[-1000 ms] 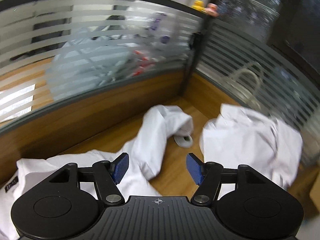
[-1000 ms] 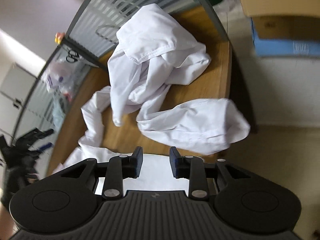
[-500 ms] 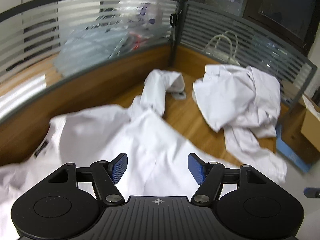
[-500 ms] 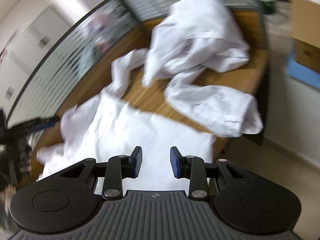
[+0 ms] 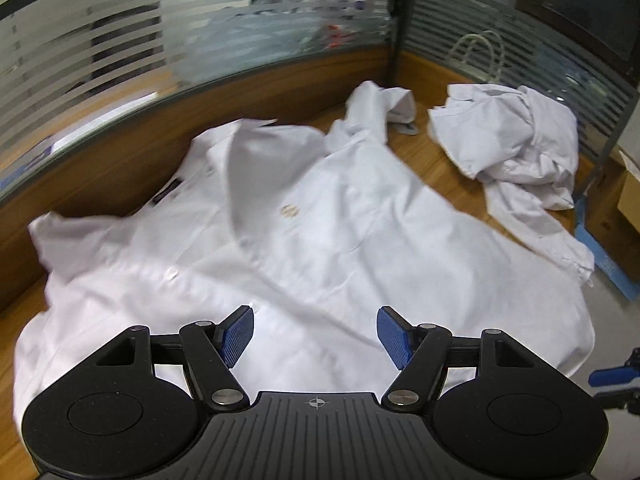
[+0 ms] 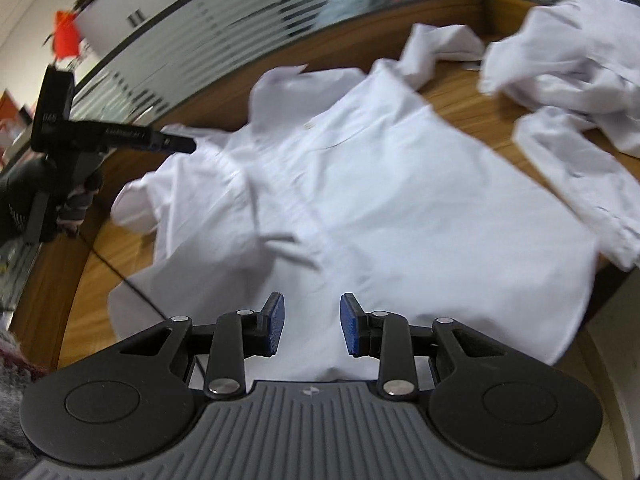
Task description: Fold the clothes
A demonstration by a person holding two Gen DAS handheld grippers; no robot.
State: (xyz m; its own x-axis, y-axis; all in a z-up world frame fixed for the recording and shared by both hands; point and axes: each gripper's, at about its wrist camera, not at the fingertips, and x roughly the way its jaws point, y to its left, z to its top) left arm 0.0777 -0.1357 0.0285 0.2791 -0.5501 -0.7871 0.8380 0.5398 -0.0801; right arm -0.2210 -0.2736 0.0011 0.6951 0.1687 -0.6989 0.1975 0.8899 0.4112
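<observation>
A white button shirt lies spread front-up on the wooden desk, collar toward the far partition; it also shows in the right wrist view. One sleeve trails toward the back corner. My left gripper is open and empty above the shirt's near hem. My right gripper is open with a narrower gap, empty, above the hem; a tip of it shows at the left wrist view's right edge. The left gripper shows at the far left in the right wrist view.
A second crumpled white garment lies at the right back of the desk, also in the right wrist view. A striped glass partition curves around the far edge. A cardboard box and blue item stand beyond the desk's right end.
Both grippers pulled back toward the near edge and higher. The shirt, bunched a second ago, now lies spread flat across the desk. The right gripper's gap has widened slightly.
</observation>
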